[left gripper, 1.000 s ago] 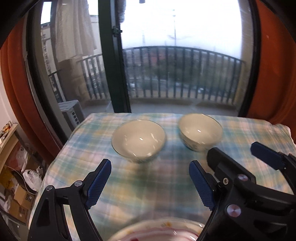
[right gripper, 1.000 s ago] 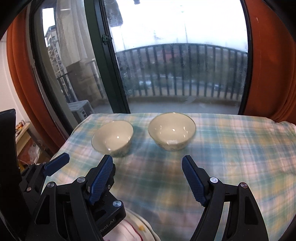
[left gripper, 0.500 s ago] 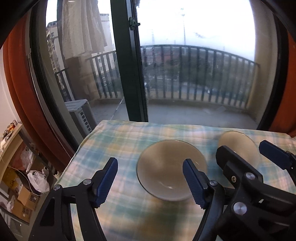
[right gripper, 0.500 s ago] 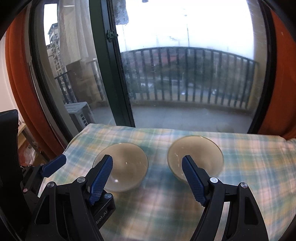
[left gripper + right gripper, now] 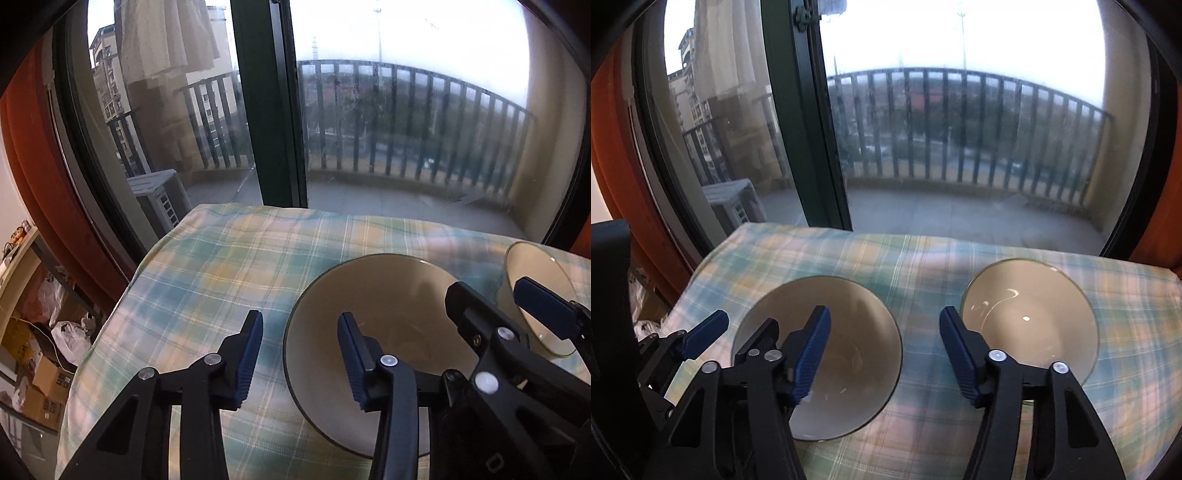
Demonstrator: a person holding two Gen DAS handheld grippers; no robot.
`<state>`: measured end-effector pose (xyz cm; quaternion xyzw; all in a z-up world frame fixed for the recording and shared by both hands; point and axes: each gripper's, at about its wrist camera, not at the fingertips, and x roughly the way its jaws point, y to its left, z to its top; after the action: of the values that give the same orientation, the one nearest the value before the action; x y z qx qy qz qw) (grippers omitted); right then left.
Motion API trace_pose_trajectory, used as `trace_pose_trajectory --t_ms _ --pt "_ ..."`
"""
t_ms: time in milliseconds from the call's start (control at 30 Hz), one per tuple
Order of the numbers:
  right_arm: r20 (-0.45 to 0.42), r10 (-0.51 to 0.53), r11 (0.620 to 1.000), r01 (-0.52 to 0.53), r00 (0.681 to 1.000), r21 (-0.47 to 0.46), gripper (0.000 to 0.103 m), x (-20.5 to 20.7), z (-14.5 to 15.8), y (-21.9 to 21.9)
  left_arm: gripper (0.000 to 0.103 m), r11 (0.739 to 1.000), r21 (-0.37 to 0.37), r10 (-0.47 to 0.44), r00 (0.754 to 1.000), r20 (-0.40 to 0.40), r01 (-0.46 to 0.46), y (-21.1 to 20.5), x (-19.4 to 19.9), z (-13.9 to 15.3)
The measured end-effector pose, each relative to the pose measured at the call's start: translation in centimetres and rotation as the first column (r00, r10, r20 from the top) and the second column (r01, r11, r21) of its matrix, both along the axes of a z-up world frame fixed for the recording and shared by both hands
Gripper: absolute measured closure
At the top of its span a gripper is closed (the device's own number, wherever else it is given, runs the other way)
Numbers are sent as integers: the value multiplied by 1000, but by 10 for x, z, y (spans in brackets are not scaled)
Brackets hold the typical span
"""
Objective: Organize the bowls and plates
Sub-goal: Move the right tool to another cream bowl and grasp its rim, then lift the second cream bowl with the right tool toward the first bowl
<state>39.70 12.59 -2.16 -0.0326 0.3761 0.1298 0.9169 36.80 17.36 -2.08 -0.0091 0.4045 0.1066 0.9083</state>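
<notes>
Two pale bowls stand side by side on a plaid-covered table. In the left wrist view my left gripper [image 5: 301, 360] is open, straddling the left rim of the left bowl [image 5: 402, 295]; its right finger is over the bowl's inside. The right bowl [image 5: 535, 284] sits at the far right. In the right wrist view my right gripper [image 5: 884, 354] is open, between the left bowl [image 5: 857, 332] and the right bowl [image 5: 1030, 314]. Its left finger is over the left bowl, its right finger at the right bowl's left rim. The left gripper [image 5: 746, 338] also shows there.
The plaid tablecloth [image 5: 229, 266] ends close to a glass balcony door with a dark frame [image 5: 273, 110]. Orange curtains hang at both sides. Shelves, boxes and bags [image 5: 33, 332] lie on the floor to the left of the table.
Both grippers have moved forward and down toward the bowls, which now appear larger and closer. The striped plate seen at the near edge a second ago is out of view.
</notes>
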Motion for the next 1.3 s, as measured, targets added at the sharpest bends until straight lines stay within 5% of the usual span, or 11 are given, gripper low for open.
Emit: trace_pose_trajectory --t_ms 133,267,500,833,1300 --pt "-36 6 1000 -6 999 -1 50 3 -9 0 68 1000 7 -4 1000 -11 4 -1 2 -6" --pt "-63 26 1000 -27 998 -11 71 5 -12 1 82 999 -36 6 1000 -21 -7 2 3 -13" --pt "-55 -1 999 -2 998 -46 85 4 -16 0 85 998 -43 37 999 -21 -38 2 0 -13" --pt "-80 11 998 -16 997 -64 86 0 -10 3 85 997 -57 59 998 -29 -60 1 -7 -9" --pt "-3 29 999 -29 1000 -29 86 -34 40 -9 85 997 -33 75 995 66 -73 -10 -39 40"
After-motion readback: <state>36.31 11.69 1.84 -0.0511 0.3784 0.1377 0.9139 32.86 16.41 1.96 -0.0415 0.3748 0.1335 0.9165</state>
